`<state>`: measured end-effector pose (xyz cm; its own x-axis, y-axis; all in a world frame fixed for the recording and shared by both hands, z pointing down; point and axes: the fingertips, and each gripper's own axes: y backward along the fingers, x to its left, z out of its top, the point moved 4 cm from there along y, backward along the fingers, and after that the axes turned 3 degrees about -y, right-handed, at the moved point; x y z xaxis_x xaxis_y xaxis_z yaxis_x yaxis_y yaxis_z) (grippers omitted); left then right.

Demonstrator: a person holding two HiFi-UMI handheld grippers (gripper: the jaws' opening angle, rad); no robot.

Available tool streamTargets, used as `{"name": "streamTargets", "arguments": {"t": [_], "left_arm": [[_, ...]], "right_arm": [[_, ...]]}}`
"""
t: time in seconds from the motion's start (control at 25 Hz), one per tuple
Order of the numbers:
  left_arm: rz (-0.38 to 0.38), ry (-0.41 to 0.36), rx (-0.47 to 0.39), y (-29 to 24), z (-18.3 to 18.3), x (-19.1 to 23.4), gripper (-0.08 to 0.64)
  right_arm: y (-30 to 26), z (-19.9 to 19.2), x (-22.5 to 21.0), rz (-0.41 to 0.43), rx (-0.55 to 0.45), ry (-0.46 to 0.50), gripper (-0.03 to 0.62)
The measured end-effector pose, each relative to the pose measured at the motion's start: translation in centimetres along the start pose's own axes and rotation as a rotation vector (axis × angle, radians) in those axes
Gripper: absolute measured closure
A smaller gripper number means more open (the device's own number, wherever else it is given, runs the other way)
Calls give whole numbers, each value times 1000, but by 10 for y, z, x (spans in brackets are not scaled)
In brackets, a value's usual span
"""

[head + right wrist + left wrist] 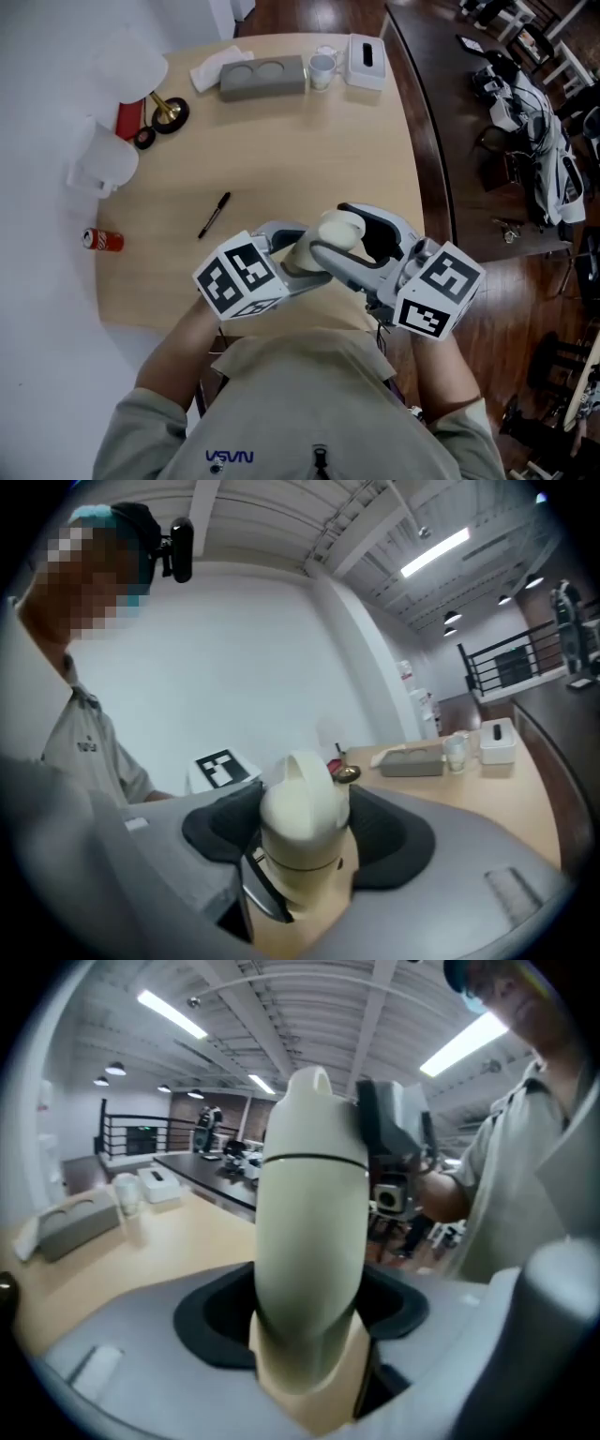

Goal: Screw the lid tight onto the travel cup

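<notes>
A: What's nearest?

B: Both grippers, held close in front of the person's chest over the near edge of the worktop [309, 150]. The cup [314, 1241] hangs between them, off the surface.

A: Where is the left gripper [295, 253] on it?

B: Clamped on the cup's body. In its own view the cream barrel fills the gap between the jaws, with the dark pads against it on both sides.

A: And the right gripper [305, 841]?

B: It comes at the cup from the other end. Its jaws sit closed around the lid [302, 808], and both black pads look pressed to the lid's sides. The lid's loop sticks up above the pads.

A: Is the lid on the cup?

B: Yes. The left gripper view shows it seated on the far end, with a thin dark seam where it meets the body. I can't tell how tight it is.

A: What lies beyond?

B: A black pen [214, 215] lies mid-worktop, left of centre, and a red can [103, 240] lies on its side at the left edge. Along the far edge are a grey tray [262, 77] with two round hollows, a pale mug [322, 67] just beside it, and then a white tissue box [367, 61].
</notes>
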<state>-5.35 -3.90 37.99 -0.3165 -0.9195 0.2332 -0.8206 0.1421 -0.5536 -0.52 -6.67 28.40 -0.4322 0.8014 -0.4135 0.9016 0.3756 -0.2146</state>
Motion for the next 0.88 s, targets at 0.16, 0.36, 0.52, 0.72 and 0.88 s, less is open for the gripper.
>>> {"name": "streamTargets", "arguments": {"t": [0.16, 0.36, 0.52, 0.72, 0.88], "left_arm": [[303, 14, -8, -7, 3, 12, 242], [554, -32, 35, -17, -8, 22, 244], [495, -9, 44, -24, -12, 21, 242], [263, 6, -8, -21, -8, 11, 244], [-128, 53, -118, -5, 0, -14, 243]], "right_arm": [[-1, 0, -16, -177, -74, -72, 304], [-2, -8, -23, -306, -119, -122, 304], [-1, -16, -27, -329, -129, -159, 304], [7, -12, -17, -184, -116, -112, 302], [23, 1, 3, 30, -108, -30, 299]]}}
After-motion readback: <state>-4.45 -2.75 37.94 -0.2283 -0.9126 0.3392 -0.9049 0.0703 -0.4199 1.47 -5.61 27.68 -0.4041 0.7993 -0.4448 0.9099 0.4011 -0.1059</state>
